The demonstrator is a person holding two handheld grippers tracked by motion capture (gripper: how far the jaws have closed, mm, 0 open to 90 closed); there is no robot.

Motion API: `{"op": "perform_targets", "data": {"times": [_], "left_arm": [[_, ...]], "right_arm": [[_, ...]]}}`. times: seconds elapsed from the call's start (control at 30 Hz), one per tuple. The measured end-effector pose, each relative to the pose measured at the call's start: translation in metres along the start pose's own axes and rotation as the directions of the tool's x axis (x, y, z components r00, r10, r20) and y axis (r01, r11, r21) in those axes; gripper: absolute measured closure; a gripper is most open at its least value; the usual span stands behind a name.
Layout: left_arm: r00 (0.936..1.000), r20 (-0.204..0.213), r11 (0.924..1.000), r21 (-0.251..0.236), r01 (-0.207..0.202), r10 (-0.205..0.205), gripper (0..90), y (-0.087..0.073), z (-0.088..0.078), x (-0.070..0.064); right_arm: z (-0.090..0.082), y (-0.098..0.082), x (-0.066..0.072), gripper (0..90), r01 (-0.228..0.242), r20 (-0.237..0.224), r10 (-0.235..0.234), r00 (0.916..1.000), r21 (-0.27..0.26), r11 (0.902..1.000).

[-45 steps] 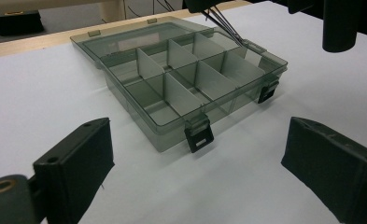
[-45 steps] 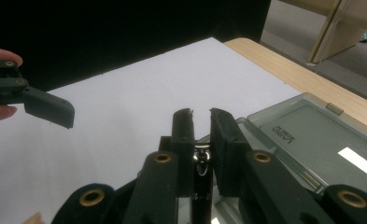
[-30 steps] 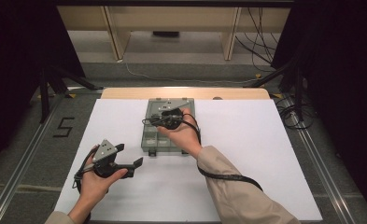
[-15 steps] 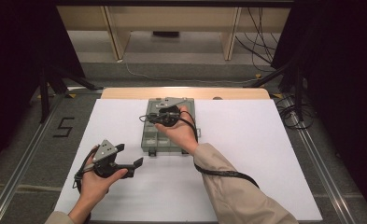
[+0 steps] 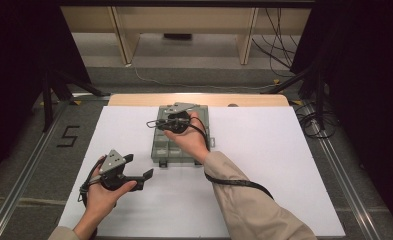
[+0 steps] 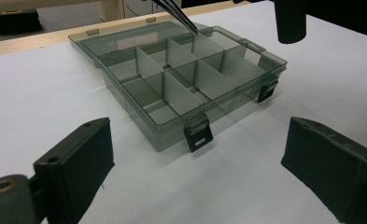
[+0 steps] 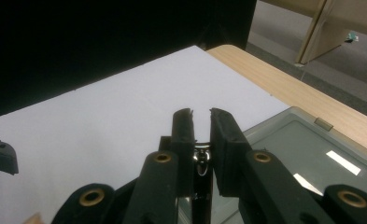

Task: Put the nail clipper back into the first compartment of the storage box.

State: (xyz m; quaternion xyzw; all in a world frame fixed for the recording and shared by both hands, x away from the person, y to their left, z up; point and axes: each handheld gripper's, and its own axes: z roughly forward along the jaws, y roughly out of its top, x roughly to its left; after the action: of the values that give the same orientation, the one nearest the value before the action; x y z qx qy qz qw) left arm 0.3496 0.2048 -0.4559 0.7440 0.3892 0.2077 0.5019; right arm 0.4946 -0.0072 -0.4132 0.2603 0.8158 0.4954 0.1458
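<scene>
From the high view, the open grey compartment box sat in the middle of the white table, toward its far edge. The right gripper hung over the box's far left part, its jaws nearly together. The left gripper was held near the box's left front corner, jaws spread.

In the left gripper view, its jaws stood wide apart with nothing between them, facing the box and its dividers.

In the right gripper view, the right gripper pinched a thin metal piece, with the box's lid at right.
</scene>
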Motion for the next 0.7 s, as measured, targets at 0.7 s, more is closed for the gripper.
{"op": "perform_targets", "data": {"times": [0.7], "left_arm": [[0.9999, 0.002, 0.9999, 0.006, 0.016, -0.016, 7.9, 0.0, -0.001, -0.001]], "right_arm": [[0.011, 0.005, -0.004, 80.9, -0.019, 0.005, 0.019, 0.9998, 0.002, 0.9998]]}}
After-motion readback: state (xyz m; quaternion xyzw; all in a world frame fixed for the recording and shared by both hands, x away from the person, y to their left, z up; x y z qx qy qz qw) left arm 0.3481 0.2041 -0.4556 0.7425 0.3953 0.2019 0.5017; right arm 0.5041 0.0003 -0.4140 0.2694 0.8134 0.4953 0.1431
